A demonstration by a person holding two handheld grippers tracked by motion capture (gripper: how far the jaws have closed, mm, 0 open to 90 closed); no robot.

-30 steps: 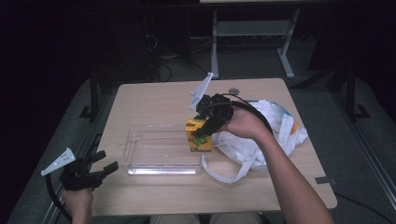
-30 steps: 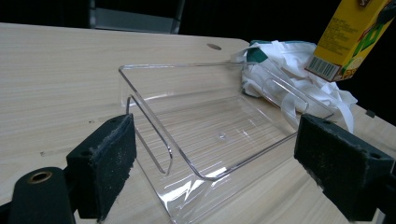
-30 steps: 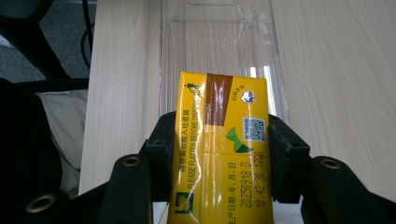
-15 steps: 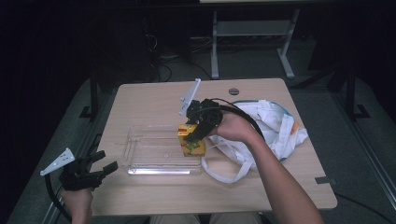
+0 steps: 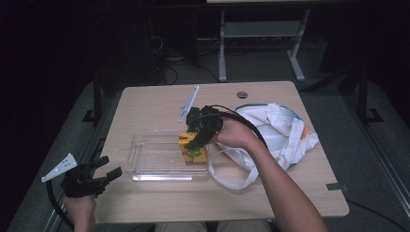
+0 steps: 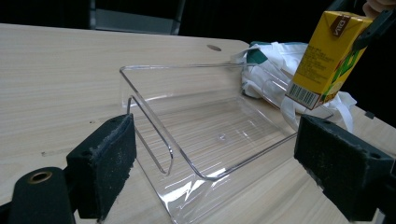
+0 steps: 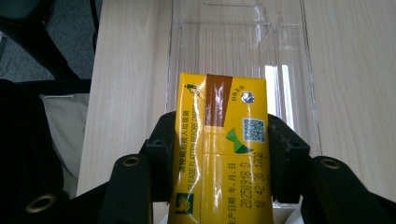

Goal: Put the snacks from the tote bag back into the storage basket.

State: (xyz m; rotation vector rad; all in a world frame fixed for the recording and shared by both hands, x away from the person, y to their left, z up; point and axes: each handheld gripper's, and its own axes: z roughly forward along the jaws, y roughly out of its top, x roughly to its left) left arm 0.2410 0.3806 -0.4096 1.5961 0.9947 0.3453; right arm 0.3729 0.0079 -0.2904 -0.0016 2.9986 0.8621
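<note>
Right gripper (image 7: 219, 154) clamped on the yellow drink carton (image 7: 219, 149), over the clear tray (image 5: 145, 162). Rigid, light, likely crushable; flat sides suit the pads. Left gripper (image 6: 215, 172) stands unclenched, empty.

One yellow drink carton (image 5: 192, 151) at the centre. One clear plastic tray (image 5: 150, 159) on the surface (image 5: 145, 101), toward 9 o'clock of the carton. One white cloth bag (image 5: 280, 133) at 3 o'clock. Two hand-held grippers: the left hand-held gripper (image 5: 109, 166) at 8 o'clock, the right hand-held gripper (image 5: 193, 140) at the carton.

Dim room (tabletop lit), sharp.
</note>
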